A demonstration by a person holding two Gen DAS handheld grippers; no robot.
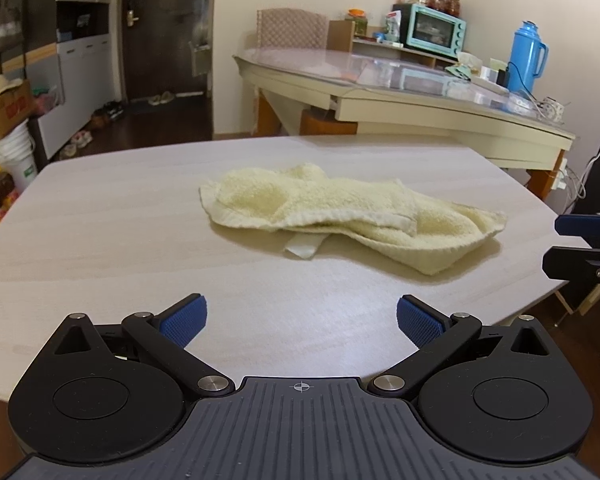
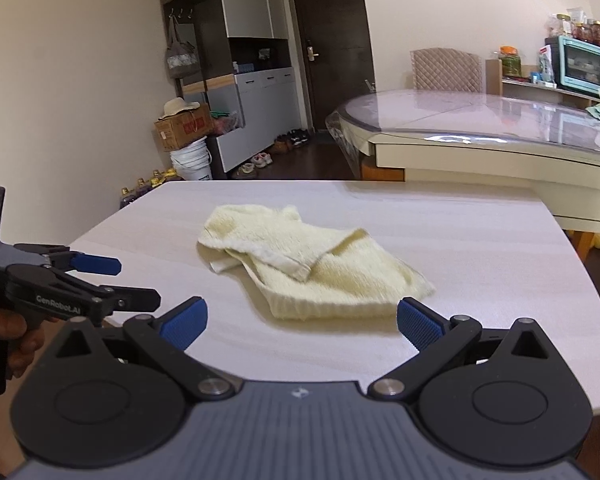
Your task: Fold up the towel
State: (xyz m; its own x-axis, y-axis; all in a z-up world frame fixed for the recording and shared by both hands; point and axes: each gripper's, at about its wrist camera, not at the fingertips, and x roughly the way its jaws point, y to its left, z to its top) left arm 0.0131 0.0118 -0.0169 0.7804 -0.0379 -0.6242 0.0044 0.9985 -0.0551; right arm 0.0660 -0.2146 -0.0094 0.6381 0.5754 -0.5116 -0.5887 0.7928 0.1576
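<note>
The pale yellow towel (image 1: 348,216) lay rumpled mid-bench (image 1: 100,216), loosely doubled but not squarely folded, both claws — left (image 1: 302,320), right (image 2: 302,320) — wide, empty, short of it; next called for gripping an edge.

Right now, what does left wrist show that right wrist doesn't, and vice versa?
Left wrist only: the blue thermos on the glass-topped table, and the right gripper side-on at the frame's right edge. Right wrist only: the left gripper side-on, and the hand holding it. Both: the crumpled yellow towel on the wooden table, ungrasped, both grippers open, plus the teal toaster oven.
</note>
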